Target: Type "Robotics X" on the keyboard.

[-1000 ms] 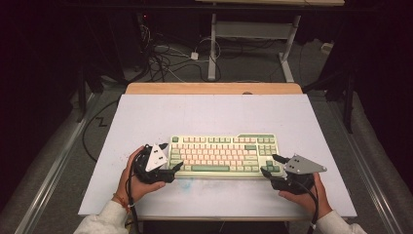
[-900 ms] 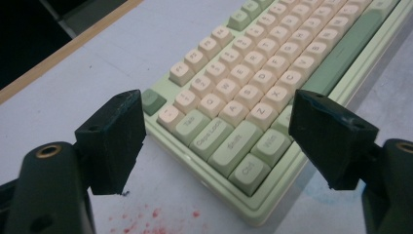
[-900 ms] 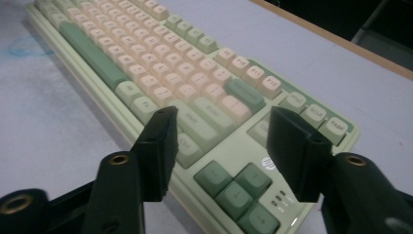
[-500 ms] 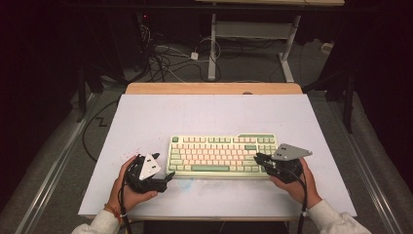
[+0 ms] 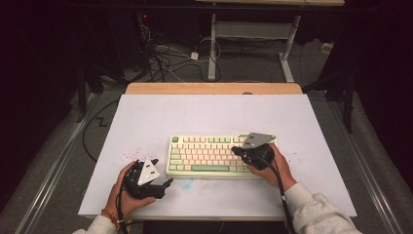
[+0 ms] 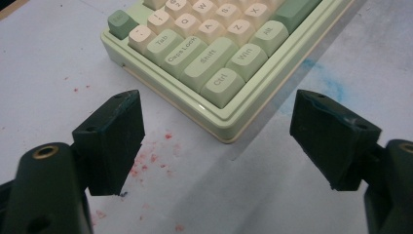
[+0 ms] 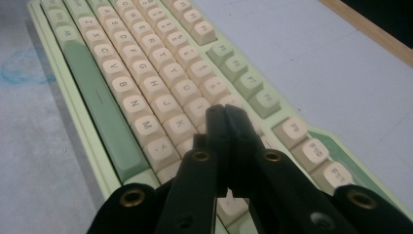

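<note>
The keyboard (image 5: 209, 156) lies near the front middle of the white table (image 5: 204, 114), and both hands work at its ends. The right gripper (image 5: 237, 151) is over the keyboard's right part, its two black jaws pressed flat together into one blunt tip with nothing between them. In the right gripper view that tip (image 7: 221, 114) hangs just above the letter keys, a little past the K key (image 7: 179, 125) — it looks set to press a single key.

To do that well, I'd say the closed tip should come straight down on the middle of one cap, not on the seam between two, and lift cleanly after.

The left gripper (image 5: 161, 171) sits off the keyboard's front left corner, low to the table, jaws spread wide and empty; in the left gripper view the Ctrl key (image 6: 222, 84) lies beyond the gap. The left hand (image 5: 124, 192) cradles it from below — the right hand (image 5: 272, 168) reaches in from the keyboard's right end, angled toward its middle.
</note>
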